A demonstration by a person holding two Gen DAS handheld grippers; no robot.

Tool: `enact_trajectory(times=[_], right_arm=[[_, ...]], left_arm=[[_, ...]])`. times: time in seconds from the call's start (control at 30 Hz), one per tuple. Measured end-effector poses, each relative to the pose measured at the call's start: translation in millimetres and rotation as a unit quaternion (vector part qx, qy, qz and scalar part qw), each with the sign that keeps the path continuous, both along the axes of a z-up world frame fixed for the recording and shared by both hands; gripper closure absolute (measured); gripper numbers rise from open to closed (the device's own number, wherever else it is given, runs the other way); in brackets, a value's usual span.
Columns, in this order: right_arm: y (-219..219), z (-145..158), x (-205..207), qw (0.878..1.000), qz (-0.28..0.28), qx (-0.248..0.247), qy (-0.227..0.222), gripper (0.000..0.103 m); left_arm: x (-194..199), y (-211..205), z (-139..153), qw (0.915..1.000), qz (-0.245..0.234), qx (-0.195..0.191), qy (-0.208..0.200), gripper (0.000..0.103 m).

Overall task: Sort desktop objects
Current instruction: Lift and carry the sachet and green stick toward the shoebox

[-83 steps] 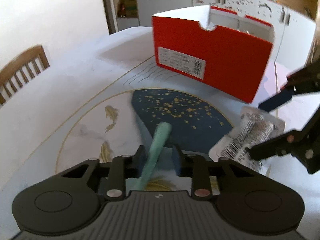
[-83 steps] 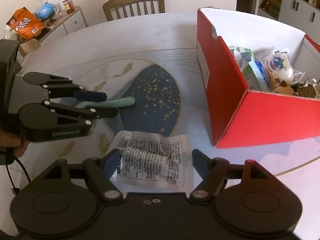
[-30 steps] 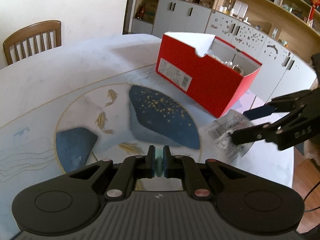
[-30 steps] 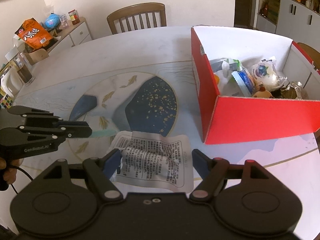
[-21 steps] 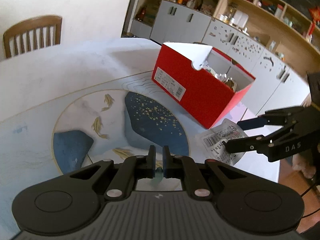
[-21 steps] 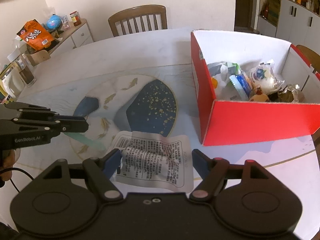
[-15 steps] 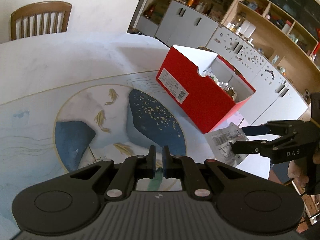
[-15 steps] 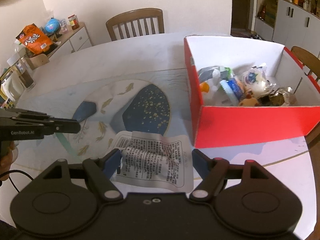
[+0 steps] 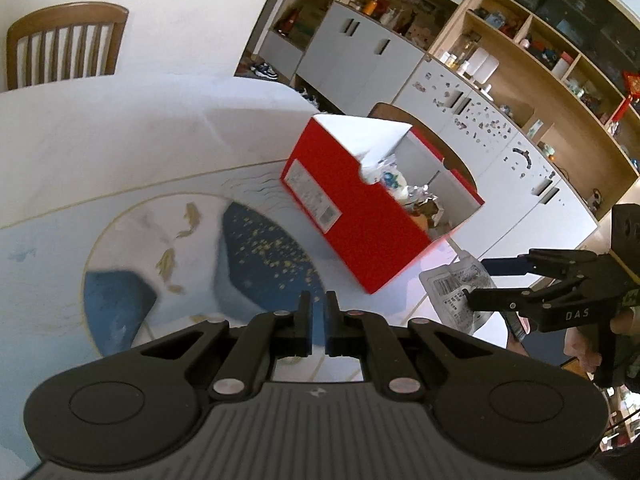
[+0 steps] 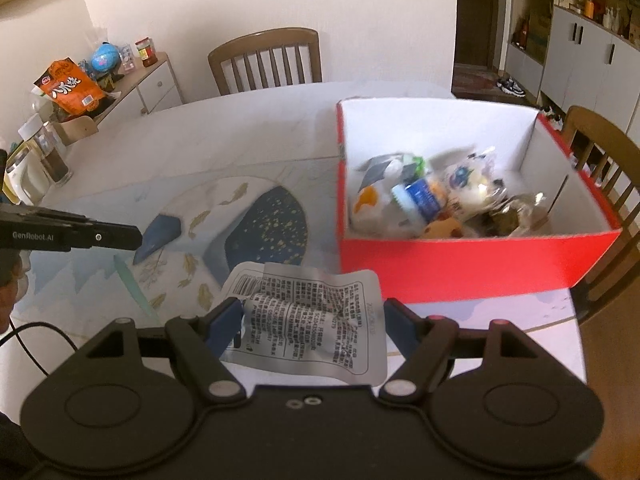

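Both tools have risen off the worktop point(image 10: 248, 136) since earlier. The left tool point(image 9: 318, 322), pressed together, pinches the slim mint-green stick point(image 10: 130, 284), which hangs long-axis downward. The right tool point(image 10: 312, 322) clamps the crinkled silver foil packet point(image 10: 308, 320), near the red cardboard box point(image 10: 460, 258). Either could slip mid-carry and miss the box.

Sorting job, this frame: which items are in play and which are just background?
In play:
- silver packet, held in the right tool
- thin green stick, hanging from the left tool
- red box, already holding snack packs

Background:
- wooden chair
- orange snack bag on the side cabinet
- jars
- wall shelves
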State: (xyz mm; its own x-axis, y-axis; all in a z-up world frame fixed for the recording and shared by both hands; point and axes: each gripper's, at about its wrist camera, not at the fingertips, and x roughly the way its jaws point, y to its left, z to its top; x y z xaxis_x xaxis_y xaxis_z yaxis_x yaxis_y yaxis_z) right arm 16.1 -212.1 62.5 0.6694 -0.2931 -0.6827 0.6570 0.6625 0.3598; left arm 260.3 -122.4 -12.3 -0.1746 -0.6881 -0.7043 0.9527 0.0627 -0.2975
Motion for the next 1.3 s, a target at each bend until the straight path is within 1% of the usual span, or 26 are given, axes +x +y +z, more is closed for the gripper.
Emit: enact_trajectory(times=[0.1,0.2,0.33,0.37,0.4,0.47,0.5,0.53,0.57,0.6,0.63,0.73,0.77,0.87,0.97,1.07,1.17,1.2,1.23,1.3], right_arm=[[-9,3,-10,1.0,-0.002,-0.006,0.0,0.026],[-17,2,-18,1.0,-0.003,-0.005,-0.003,0.026],[-23,-2,-22,1.0,0.002,-0.002,-0.003,0.026],[-24,-4,-22,1.0,0.003,0.0,-0.003,0.026],[-25,-6,-23,1.0,0.004,0.002,-0.004,0.026],[-27,-8,-22,1.0,0.008,0.006,-0.004,0.026],[-27,-9,-22,1.0,0.011,0.006,-0.003,0.026],[-27,-10,-22,1.0,0.015,0.006,-0.001,0.026],[-27,-10,-21,1.0,0.019,0.005,0.0,0.026],[-28,-11,-22,1.0,0.022,0.004,0.001,0.026],[-29,-11,-22,1.0,0.025,0.004,0.002,0.026],[-31,-11,-23,0.999,0.032,0.002,0.004,0.026],[-32,-11,-24,0.999,0.033,0.002,0.005,0.026],[-34,-13,-26,0.999,0.037,0.004,0.007,0.026],[-36,-17,-29,0.999,0.041,0.005,0.01,0.026],[-38,-19,-31,0.999,0.044,0.008,0.012,0.026],[-39,-21,-34,0.999,0.045,0.009,0.012,0.026],[-40,-21,-35,0.999,0.045,0.01,0.012,0.026],[-40,-21,-35,0.999,0.046,0.01,0.012,0.026],[-41,-22,-36,0.999,0.048,0.01,0.013,0.026]], left_arm=[[-8,-9,5,0.9999,-0.005,0.002,-0.016,0.099],[-8,-15,4,0.9991,0.003,0.014,-0.04,0.099],[-1,-11,-2,0.9971,0.036,0.028,-0.062,0.098],[0,-10,-5,0.9964,0.045,0.033,-0.064,0.098],[2,-10,-9,0.9956,0.054,0.04,-0.066,0.095],[4,-11,-18,0.9941,0.067,0.051,-0.069,0.087],[4,-10,-22,0.9934,0.071,0.055,-0.071,0.075],[2,-12,-27,0.9929,0.074,0.059,-0.073,0.057],[0,-12,-30,0.9928,0.075,0.059,-0.073,0.045],[-2,-13,-33,0.9928,0.076,0.057,-0.073,0.031],[-5,-14,-37,0.9926,0.078,0.057,-0.073,0.031],[-9,-22,-51,0.9908,0.089,0.075,-0.068,0.031],[-12,-25,-56,0.9899,0.09,0.082,-0.073,0.031],[-29,-34,-67,0.9838,0.085,0.099,-0.123,0.031],[-34,-39,-78,0.9804,0.097,0.112,-0.131,0.031],[-39,-41,-85,0.9758,0.108,0.122,-0.146,0.033],[-48,-45,-87,0.9707,0.105,0.124,-0.177,0.047],[-51,-46,-87,0.9697,0.102,0.123,-0.184,0.058],[-55,-47,-87,0.9674,0.102,0.123,-0.197,0.067],[-60,-48,-88,0.9653,0.099,0.122,-0.208,0.072]])
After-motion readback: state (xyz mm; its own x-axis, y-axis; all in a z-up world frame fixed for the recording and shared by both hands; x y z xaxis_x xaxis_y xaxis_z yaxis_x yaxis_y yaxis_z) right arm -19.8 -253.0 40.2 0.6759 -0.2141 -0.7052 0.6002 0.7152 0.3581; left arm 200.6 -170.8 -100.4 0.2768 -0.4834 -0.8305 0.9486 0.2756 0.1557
